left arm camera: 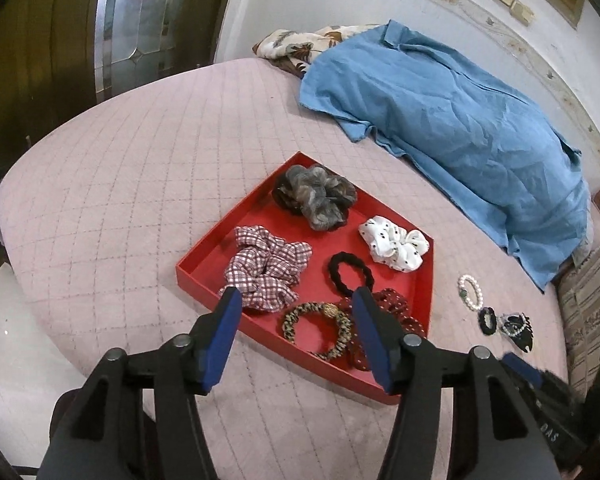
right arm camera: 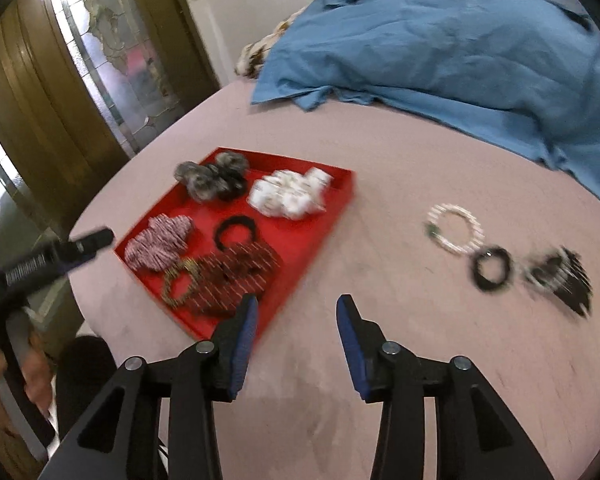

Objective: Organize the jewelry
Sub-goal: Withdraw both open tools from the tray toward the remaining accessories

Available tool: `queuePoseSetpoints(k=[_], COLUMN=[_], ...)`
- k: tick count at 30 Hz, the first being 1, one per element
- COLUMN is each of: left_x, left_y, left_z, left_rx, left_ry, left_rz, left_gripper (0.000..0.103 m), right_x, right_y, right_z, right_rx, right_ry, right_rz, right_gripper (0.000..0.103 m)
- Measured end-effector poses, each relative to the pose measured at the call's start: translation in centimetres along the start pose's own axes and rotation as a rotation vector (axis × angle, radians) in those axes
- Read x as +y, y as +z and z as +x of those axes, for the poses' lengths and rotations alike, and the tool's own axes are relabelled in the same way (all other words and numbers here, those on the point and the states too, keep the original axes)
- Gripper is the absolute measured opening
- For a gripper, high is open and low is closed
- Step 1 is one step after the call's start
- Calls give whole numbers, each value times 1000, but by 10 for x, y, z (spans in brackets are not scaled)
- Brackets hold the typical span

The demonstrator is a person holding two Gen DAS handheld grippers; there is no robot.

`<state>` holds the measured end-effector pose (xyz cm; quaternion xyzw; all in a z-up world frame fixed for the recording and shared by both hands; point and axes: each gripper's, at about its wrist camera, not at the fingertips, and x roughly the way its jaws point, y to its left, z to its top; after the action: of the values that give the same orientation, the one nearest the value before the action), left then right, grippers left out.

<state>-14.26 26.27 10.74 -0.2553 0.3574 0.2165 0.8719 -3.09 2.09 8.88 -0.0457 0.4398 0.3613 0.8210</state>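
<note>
A red tray [left arm camera: 204, 252] [right arm camera: 324, 216] lies on the pink quilted bed and holds several scrunchies and hair ties: a grey furry one [left arm camera: 316, 196], a checked one [left arm camera: 266, 270], a white dotted one [left arm camera: 394, 248], a black tie [left arm camera: 350, 270], a gold-black tie [left arm camera: 314, 330] and a dark red dotted one [left arm camera: 396, 312]. To the tray's right on the quilt lie a pearl bracelet [right arm camera: 456, 230] [left arm camera: 471, 292], a small black tie [right arm camera: 492, 268] and a black claw clip [right arm camera: 564, 278]. My left gripper [left arm camera: 296, 300] is open over the tray's near edge. My right gripper [right arm camera: 296, 308] is open and empty beside the tray's near right corner.
A blue shirt [left arm camera: 460, 120] lies across the back of the bed over a floral cloth [left arm camera: 288, 46]. A door with patterned glass [left arm camera: 128, 28] stands at the left. A striped cushion [left arm camera: 592, 300] is at the right edge. The right wrist view is blurred.
</note>
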Motion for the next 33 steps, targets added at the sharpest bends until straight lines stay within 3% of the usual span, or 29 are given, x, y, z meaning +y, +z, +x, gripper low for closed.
queuePoseSetpoints(k=[10,19,33], left_x=[-49,-96,-161], left_y=[-16,-33,-57], left_z=[-13,-13,4], left_rx=[6,31,105], left_ry=[-14,-18,-54], left_rz=[136,274,402], left_gripper=[57,58,58], right_x=[-70,-104,-171], right_y=[-53,-75,-97], right_z=[-42,-57,-71], right_rx=[-53,-82,-113], right_ry=[-66,-100,-164], right_rz=[224,282,380], right_gripper=[46,49,49])
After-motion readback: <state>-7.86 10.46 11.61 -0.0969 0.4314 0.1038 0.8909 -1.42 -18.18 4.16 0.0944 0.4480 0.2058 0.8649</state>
